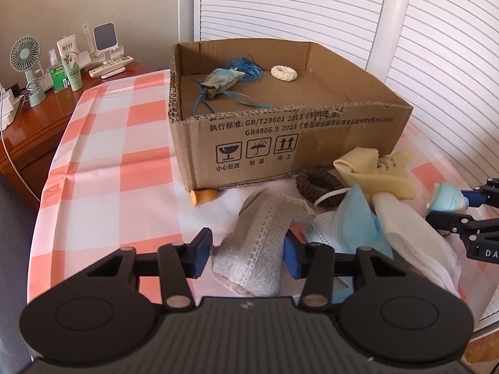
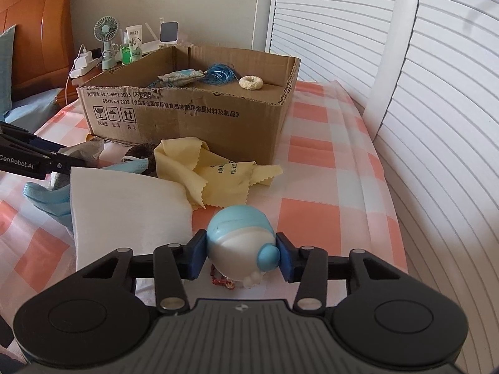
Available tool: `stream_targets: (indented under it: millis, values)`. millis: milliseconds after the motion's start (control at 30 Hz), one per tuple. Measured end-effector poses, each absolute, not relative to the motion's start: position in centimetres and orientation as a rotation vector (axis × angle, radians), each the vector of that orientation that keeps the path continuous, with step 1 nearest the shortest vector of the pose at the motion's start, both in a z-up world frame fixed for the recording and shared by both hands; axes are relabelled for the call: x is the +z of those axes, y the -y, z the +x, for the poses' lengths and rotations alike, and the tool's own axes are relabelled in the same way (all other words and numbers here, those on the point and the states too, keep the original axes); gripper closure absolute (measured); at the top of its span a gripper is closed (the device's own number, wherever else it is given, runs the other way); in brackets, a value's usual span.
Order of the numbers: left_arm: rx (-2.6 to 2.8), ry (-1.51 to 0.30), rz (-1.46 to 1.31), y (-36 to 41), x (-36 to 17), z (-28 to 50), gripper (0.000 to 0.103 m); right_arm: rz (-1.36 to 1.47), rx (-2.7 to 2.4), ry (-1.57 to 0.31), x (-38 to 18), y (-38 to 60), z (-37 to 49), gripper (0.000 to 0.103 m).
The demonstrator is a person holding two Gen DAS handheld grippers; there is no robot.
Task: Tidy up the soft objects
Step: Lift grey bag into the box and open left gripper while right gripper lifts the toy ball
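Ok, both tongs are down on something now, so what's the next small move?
Probably lift the right tongs straight up: their pads already press both sides of the blue-and-white toy, and the cardboard box stands open just beyond. The left tongs straddle the grey lace cloth with a gap at one pad.

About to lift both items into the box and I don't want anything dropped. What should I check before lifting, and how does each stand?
1. Right gripper pads against the blue-and-white toy: ok.
2. Left gripper pads pressing the grey lace cloth: not ok, a gap shows on one side.
3. Cardboard box open on top: ok.
4. Free floor space in the box: ok.
5. Red trinket under the toy, attached or loose: cannot tell.
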State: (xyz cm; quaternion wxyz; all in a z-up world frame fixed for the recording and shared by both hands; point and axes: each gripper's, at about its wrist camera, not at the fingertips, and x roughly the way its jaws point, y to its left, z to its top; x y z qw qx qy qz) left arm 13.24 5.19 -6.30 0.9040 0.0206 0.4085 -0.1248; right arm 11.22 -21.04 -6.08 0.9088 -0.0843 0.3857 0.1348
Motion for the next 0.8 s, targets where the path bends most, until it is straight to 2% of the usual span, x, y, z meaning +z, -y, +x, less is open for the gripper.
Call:
stream_targets:
  millis: [400,800]
  values:
    - [-0.265,-0.819,0.067,-5.2,-4.5,12.1,0.058,-0.168,0.282,-0.770,-4.8,21.6,10.5,0.052]
    - [-0.326,-0.745,0.102,-4.5,0.5,10.9,0.058,-0.203,0.354,-0.722,-1.3,22.4,11.0,0.052]
